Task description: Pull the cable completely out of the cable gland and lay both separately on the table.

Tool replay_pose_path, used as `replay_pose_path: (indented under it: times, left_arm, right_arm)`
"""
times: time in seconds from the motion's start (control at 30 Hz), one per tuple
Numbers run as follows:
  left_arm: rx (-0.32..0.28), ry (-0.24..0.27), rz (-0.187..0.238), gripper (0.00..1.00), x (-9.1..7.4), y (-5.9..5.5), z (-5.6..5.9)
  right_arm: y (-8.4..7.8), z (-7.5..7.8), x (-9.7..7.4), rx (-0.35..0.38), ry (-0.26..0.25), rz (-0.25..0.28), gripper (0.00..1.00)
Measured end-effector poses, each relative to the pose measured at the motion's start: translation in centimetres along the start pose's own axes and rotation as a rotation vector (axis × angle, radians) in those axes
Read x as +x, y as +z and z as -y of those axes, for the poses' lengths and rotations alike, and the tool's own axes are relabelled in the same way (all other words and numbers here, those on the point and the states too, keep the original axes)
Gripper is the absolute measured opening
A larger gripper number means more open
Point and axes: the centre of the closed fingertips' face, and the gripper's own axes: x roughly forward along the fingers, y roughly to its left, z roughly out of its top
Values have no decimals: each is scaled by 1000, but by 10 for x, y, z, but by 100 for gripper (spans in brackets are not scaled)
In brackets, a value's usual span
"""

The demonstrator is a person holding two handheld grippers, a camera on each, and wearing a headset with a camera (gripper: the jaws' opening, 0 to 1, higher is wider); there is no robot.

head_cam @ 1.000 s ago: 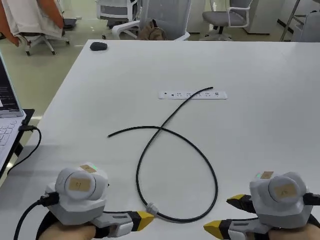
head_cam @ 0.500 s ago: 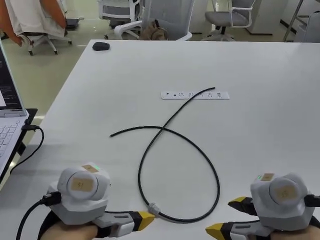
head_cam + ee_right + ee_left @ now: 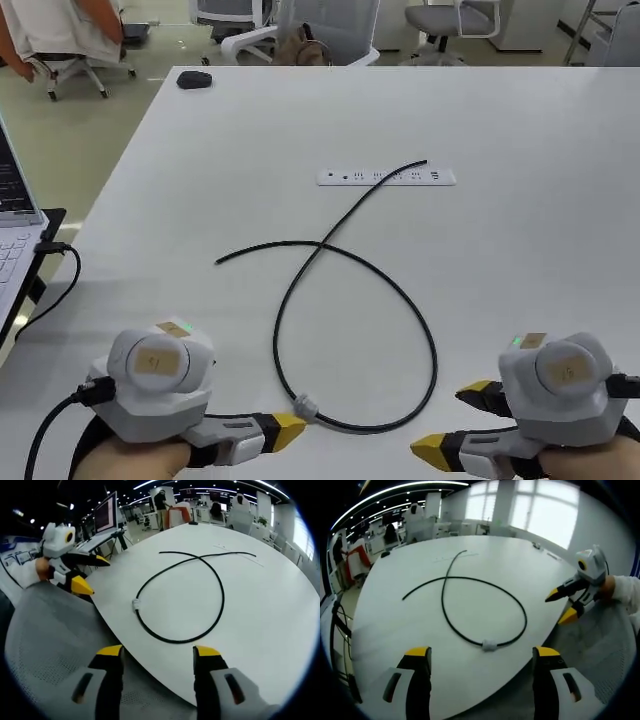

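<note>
Lying where it did before, the looped cable (image 3: 435,355) still runs through the cable gland (image 3: 305,406) on the worktop (image 3: 540,250) in the head view. Left gripper view: left tool (image 3: 482,652) spread, empty, gland just ahead. Right gripper view: right tool (image 3: 157,651) released.

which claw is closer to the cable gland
The left claw: its yellow tip is close beside the cable gland, while the right claw is farther off.
</note>
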Motion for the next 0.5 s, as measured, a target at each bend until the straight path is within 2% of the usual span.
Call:
replay_pose_path:
  times: [0.3,0.4,0.5]
  left_arm:
    - [-6,7,17,83,-2,3,-2]
    - [-9,6,18,83,-2,4,-2]
    - [-1,4,19,83,-2,4,-1]
  right_arm:
    - [-4,-1,1,-11,-4,-28,56]
    - [-10,2,3,-30,-19,-64,55]
    - [-7,0,4,-44,-17,-65,55]
